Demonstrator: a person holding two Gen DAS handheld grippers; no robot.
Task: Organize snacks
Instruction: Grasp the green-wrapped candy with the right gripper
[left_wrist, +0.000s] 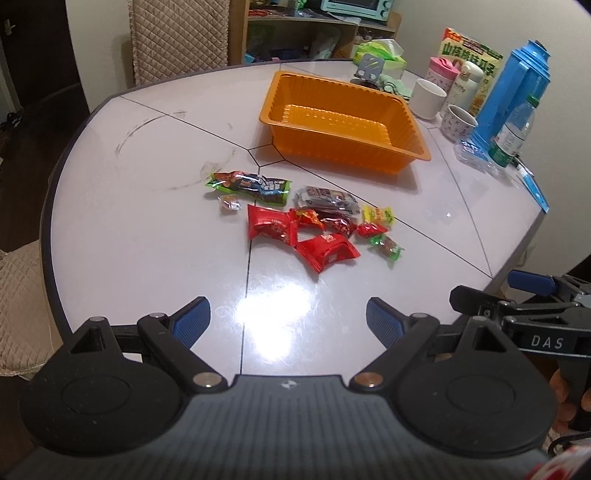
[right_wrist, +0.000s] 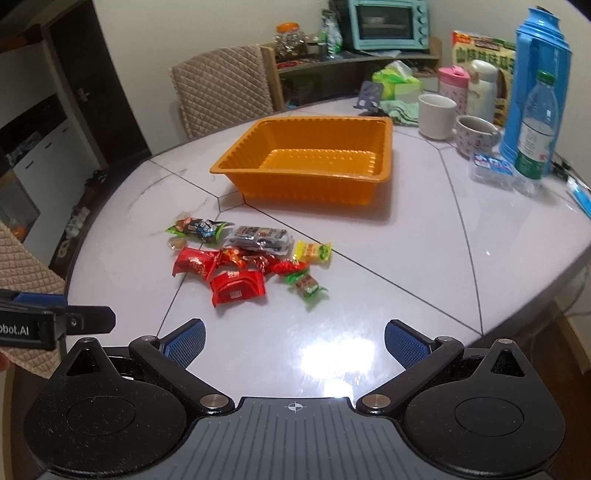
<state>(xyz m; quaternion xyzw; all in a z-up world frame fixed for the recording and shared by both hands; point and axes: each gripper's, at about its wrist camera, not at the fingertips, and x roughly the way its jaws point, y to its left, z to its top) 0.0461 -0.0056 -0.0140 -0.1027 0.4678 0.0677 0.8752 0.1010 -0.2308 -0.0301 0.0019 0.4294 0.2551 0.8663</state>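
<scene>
Several wrapped snacks lie in a loose pile (left_wrist: 306, 221) (right_wrist: 243, 262) on the white table: red packets (left_wrist: 327, 251) (right_wrist: 238, 288), a green-and-blue packet (left_wrist: 251, 186) (right_wrist: 199, 229), a clear dark packet (left_wrist: 327, 197) (right_wrist: 258, 238), a yellow candy (left_wrist: 377, 215) (right_wrist: 312, 251) and a green candy (left_wrist: 386, 247) (right_wrist: 306, 286). An empty orange tray (left_wrist: 406, 153) (right_wrist: 236, 173) stands behind them. My left gripper (left_wrist: 288, 321) and my right gripper (right_wrist: 293, 341) are both open and empty, near the table's front edge, short of the pile.
Along the right side stand a blue thermos (left_wrist: 513, 92) (right_wrist: 535, 92), a water bottle (left_wrist: 513, 136) (right_wrist: 537, 136), white mugs (left_wrist: 428, 98) (right_wrist: 436, 116), a pink cup (right_wrist: 452, 90), a snack box (left_wrist: 472, 48) and green tissues (right_wrist: 397, 83). A quilted chair (right_wrist: 221, 92) stands behind the table.
</scene>
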